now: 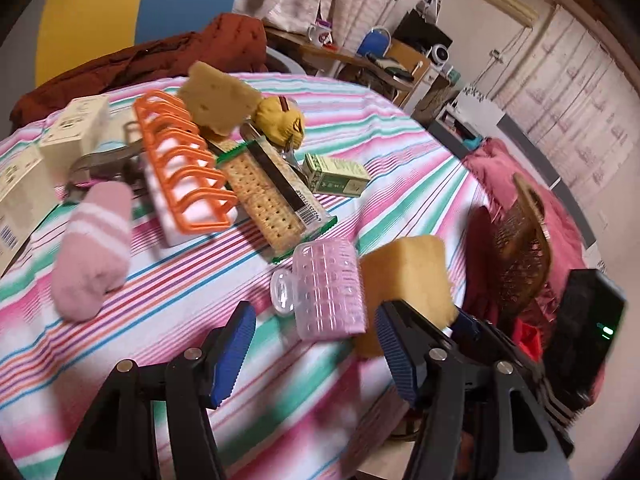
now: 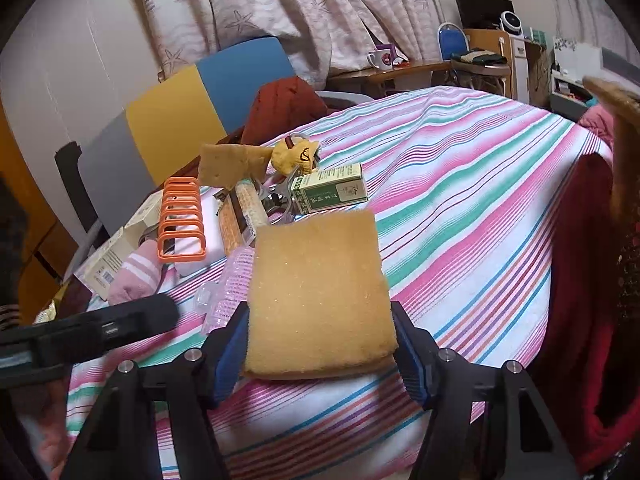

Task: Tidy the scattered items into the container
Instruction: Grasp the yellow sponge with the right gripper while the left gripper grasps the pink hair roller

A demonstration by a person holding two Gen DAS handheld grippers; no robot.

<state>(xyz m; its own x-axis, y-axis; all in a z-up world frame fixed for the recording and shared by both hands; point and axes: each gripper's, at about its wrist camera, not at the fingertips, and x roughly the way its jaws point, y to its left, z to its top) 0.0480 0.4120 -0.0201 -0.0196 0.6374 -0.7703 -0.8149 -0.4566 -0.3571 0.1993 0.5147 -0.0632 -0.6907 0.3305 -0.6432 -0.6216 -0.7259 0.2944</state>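
My right gripper (image 2: 320, 344) is shut on a flat yellow sponge (image 2: 320, 292) and holds it above the striped tablecloth (image 2: 460, 200). The sponge also shows in the left wrist view (image 1: 408, 280), beside a pink hair roller (image 1: 326, 288). My left gripper (image 1: 316, 344) is open and empty just short of the roller. A brown wicker basket (image 1: 520, 240) sits blurred at the right edge. Behind lie a cracker pack (image 1: 272, 200), an orange rack (image 1: 184, 172), a pink sock (image 1: 94, 248), a second sponge (image 1: 216, 100), a yellow plush toy (image 1: 280, 120) and a green box (image 1: 336, 174).
White cartons (image 1: 76, 128) and metal tongs (image 1: 104, 160) lie at the far left. A brown-red cloth (image 1: 160, 60) and a blue and yellow chair (image 2: 200, 96) stand behind the table. Red fabric (image 2: 580, 260) hangs off the right side. A desk with a mug (image 2: 380, 58) is farther back.
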